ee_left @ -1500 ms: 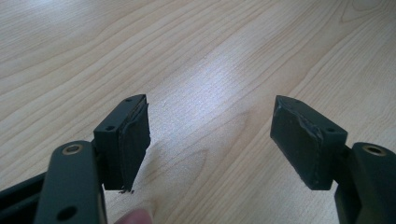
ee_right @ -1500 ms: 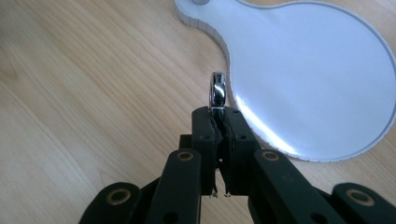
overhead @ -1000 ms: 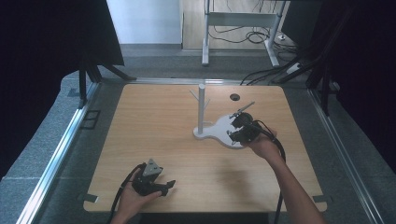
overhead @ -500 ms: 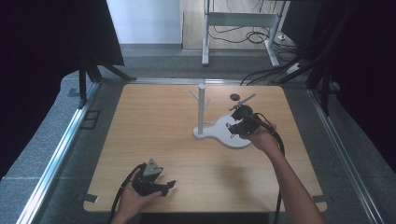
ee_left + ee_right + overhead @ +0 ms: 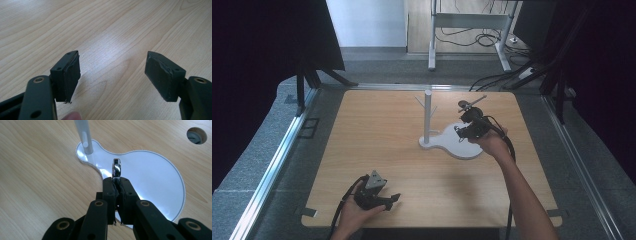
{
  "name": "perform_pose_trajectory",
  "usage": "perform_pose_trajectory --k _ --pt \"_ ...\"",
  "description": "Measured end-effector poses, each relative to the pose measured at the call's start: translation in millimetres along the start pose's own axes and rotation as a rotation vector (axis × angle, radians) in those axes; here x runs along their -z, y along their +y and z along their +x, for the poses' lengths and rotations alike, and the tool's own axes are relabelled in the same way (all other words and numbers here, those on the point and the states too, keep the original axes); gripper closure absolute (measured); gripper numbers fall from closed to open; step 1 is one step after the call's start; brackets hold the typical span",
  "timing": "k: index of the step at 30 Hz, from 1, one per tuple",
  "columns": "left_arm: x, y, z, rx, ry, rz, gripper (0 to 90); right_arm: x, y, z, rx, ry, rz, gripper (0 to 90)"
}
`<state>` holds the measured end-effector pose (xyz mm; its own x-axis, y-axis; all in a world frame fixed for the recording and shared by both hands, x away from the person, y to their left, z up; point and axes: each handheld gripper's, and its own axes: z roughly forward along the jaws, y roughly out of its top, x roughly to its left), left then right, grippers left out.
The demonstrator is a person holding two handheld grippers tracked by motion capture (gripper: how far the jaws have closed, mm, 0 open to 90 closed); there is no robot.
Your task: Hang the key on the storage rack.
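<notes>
The right gripper (image 5: 116,185) has its jaws closed tight on a silver ring (image 5: 116,168), held above the white stand (image 5: 150,177). The left gripper (image 5: 112,75) gapes wide, empty, over the table (image 5: 105,30).

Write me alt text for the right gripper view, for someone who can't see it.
The right gripper, jaws shut, pinches a shiny silver ring that stands on edge above a white stand base lying on a light wooden table. The stand's grey-white post rises from the base's narrow end, and a round hole shows in the tabletop.
</notes>
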<state>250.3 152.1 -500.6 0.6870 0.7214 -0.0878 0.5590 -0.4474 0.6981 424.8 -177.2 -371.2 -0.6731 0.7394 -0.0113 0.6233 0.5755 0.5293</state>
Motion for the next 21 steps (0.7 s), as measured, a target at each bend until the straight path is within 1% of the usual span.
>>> perform_pose_trajectory --k 3,7,9,16,21 --pt "-0.5 0.0 0.0 -0.002 -0.002 0.003 28.9 -0.2 3.2 -1.7 -0.001 -0.002 -0.001 84.9" --pt "-0.1 0.1 0.0 -0.002 -0.002 0.0 28.9 -2.0 3.1 -0.9 -0.002 0.006 -0.011 84.9" --pt "0.0 0.1 -0.2 -0.003 -0.002 0.0 28.9 -3.9 3.1 -0.6 0.002 0.002 -0.011 84.9" --pt "-1.8 -0.1 -0.8 -0.006 -0.003 0.008 28.9 -3.6 7.4 -3.9 -0.01 0.018 -0.03 84.9" --pt "-2.3 0.0 -1.2 -0.008 -0.006 0.011 28.9 -3.2 8.5 -6.6 -0.017 0.012 -0.028 84.9"
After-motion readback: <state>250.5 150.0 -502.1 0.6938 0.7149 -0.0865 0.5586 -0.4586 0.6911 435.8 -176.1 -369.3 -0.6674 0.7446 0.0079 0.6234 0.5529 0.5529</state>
